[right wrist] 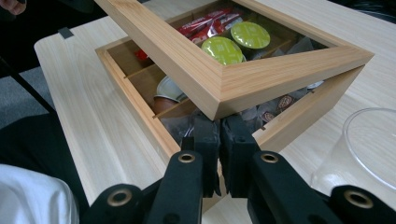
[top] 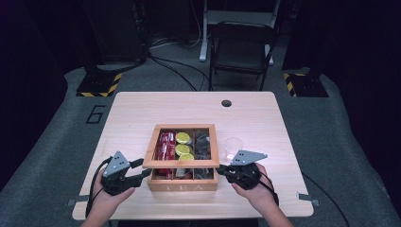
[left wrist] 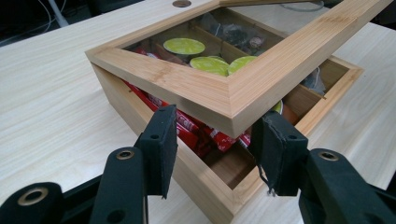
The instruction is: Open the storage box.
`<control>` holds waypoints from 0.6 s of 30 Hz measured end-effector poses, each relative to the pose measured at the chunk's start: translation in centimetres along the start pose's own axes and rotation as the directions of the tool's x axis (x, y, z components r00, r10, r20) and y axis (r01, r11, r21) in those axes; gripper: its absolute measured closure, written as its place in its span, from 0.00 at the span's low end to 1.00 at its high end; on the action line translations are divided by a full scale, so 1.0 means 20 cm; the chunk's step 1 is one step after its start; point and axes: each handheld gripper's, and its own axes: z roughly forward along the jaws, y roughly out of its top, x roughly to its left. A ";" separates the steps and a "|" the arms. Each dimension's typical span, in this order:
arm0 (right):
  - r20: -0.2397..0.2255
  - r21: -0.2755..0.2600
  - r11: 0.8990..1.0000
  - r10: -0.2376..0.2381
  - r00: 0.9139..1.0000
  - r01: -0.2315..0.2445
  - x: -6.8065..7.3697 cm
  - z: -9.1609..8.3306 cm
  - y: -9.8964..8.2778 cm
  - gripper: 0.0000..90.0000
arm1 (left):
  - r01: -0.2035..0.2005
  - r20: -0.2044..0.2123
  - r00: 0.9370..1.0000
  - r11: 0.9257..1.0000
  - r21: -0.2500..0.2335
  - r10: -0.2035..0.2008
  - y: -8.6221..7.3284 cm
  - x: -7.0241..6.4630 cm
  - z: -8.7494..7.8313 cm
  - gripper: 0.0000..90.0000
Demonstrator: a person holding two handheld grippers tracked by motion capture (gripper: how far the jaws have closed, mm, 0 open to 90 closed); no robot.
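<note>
Wooden tea box (top: 182, 185) sits mid-table, near edge. Its glass-window lid (top: 181, 163) is part raised at the near side, hinged far side. Right gripper (right wrist: 220, 135) is pressed closed under the lid's near right corner, propping it; left gripper (left wrist: 219, 140) is spread apart beneath the near left corner. Lid looks partway through its swing, opening or closing unclear. Plastic cup (top: 233, 146) stands right of the box.

The cup (right wrist: 369, 144) at 3 o'clock in the right gripper view is cut by the frame edge. The lid (top: 181, 163) hides the box's (top: 182, 185) front compartments in the high view. The dark packets (top: 203, 144) at 1 o'clock in the box are too small to identify. The box lettering is blurred.
</note>
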 end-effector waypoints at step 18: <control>0.142 -0.061 0.996 -0.058 0.988 0.068 -0.02 -0.04 0.09 0.65 | -0.011 -0.033 0.999 1.000 -0.020 0.010 0.14 0.03 -0.02 0.57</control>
